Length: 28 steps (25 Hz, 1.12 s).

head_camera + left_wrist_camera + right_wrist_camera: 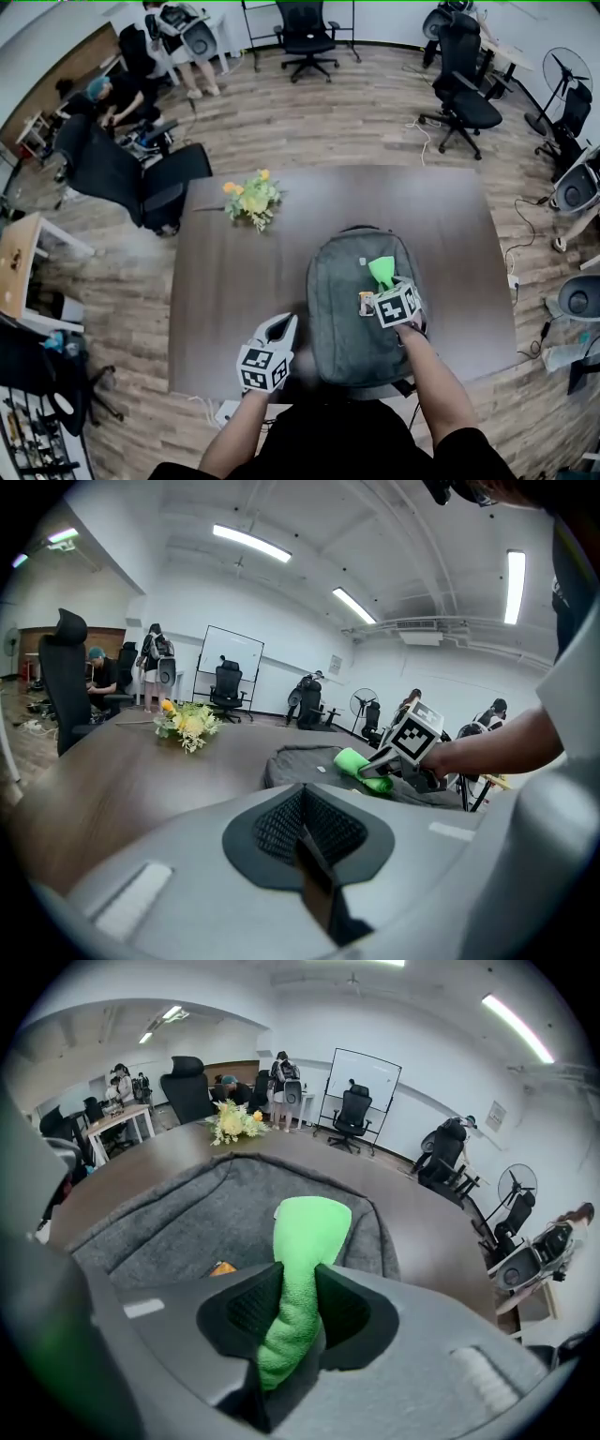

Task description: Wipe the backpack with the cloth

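A grey backpack (pixel 352 300) lies flat on the dark wooden table (pixel 234 272), near its front edge. My right gripper (pixel 385 286) is shut on a bright green cloth (pixel 382 272) and holds it over the backpack's upper right part. In the right gripper view the green cloth (pixel 300 1260) runs up between the jaws, its free end over the grey backpack (pixel 187 1222). My left gripper (pixel 281 328) hovers left of the backpack, jaws shut with nothing between them. From the left gripper view the backpack (pixel 309 761), the cloth (pixel 361 769) and the right gripper (pixel 380 761) show ahead.
A small bunch of yellow flowers (pixel 251 199) lies on the table beyond the backpack's left. An orange tag (pixel 366 302) sits on the backpack by the right gripper. Office chairs (pixel 464 89) and people (pixel 183 33) stand around the room; a black chair (pixel 122 178) is at the table's left corner.
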{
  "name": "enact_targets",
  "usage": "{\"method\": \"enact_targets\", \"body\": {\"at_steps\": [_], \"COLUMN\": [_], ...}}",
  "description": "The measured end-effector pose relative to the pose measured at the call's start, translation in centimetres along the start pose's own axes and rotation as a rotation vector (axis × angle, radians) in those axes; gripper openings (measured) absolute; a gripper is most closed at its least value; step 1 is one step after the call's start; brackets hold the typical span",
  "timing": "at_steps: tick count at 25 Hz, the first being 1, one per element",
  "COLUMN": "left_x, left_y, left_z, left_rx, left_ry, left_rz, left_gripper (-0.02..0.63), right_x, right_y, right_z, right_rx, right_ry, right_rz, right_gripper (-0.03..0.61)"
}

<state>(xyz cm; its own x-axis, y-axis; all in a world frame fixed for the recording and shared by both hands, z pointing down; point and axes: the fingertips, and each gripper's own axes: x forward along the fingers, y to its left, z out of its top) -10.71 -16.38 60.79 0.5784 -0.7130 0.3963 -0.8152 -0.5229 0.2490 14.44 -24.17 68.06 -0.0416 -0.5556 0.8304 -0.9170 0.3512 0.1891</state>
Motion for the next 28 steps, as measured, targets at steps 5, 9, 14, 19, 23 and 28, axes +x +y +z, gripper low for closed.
{"method": "enact_targets", "body": {"at_steps": [5,9,14,19,23,28], "left_x": [0.1,0.3,0.4,0.2,0.2,-0.5], "left_y": [-0.9,-1.1,-1.7,-2.0,-2.6,-2.3], "left_z": [0.3,0.2,-0.6,-0.7,-0.6,-0.5], "left_rx": [0.018,0.019,0.014,0.011,0.013,0.025], "left_ry": [-0.005,0.0,0.01,0.009,0.001,-0.004], "left_rz": [-0.023,-0.026,-0.031,-0.028,-0.031,-0.017], "left_gripper": [0.02,0.02,0.02,0.02,0.02,0.02], "right_x": [-0.8,-1.2,-1.2,-1.9,-3.7,-5.5], "right_y": [-3.4,-5.6,-7.1,-7.1,-7.0,-4.5], "right_z": [-0.6,-1.5,-2.5,-2.5,-1.3,0.9], "right_rx": [-0.014,0.014,0.029,0.025,0.023,0.055], "right_ry": [-0.002,0.016,0.021,0.02,-0.033,-0.111], "right_rz": [-0.077,-0.112,-0.133,-0.128,-0.128,-0.057], "right_gripper": [0.107,0.107,0.107,0.108,0.109,0.109]}}
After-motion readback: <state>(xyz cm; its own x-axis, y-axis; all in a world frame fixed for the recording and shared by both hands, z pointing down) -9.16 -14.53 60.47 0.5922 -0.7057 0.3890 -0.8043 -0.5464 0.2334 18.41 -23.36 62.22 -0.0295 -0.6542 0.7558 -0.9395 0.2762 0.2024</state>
